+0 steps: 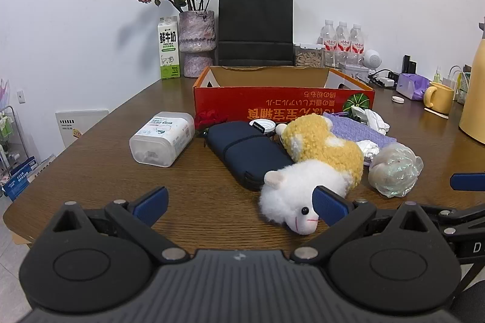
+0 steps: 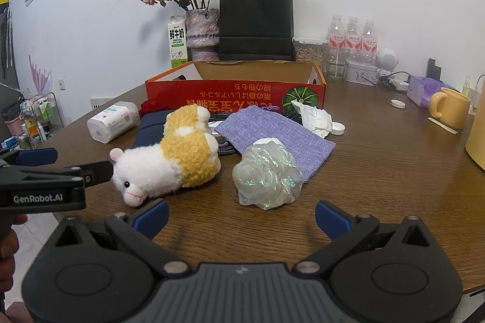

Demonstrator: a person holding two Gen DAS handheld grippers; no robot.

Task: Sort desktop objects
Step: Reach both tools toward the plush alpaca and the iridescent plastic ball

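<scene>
A white and yellow plush alpaca lies on the brown table, also in the right wrist view. My left gripper is open, its right finger touching the alpaca's head; it shows at the left in the right wrist view. My right gripper is open and empty, just in front of an iridescent bath pouf. Behind lie a navy case, a purple cloth, a clear plastic box, crumpled tissue and a red open cardboard box.
At the back stand a milk carton, a vase of dried roses, a black paper bag and water bottles. A yellow mug and a white cap sit on the right. The table edge drops off left.
</scene>
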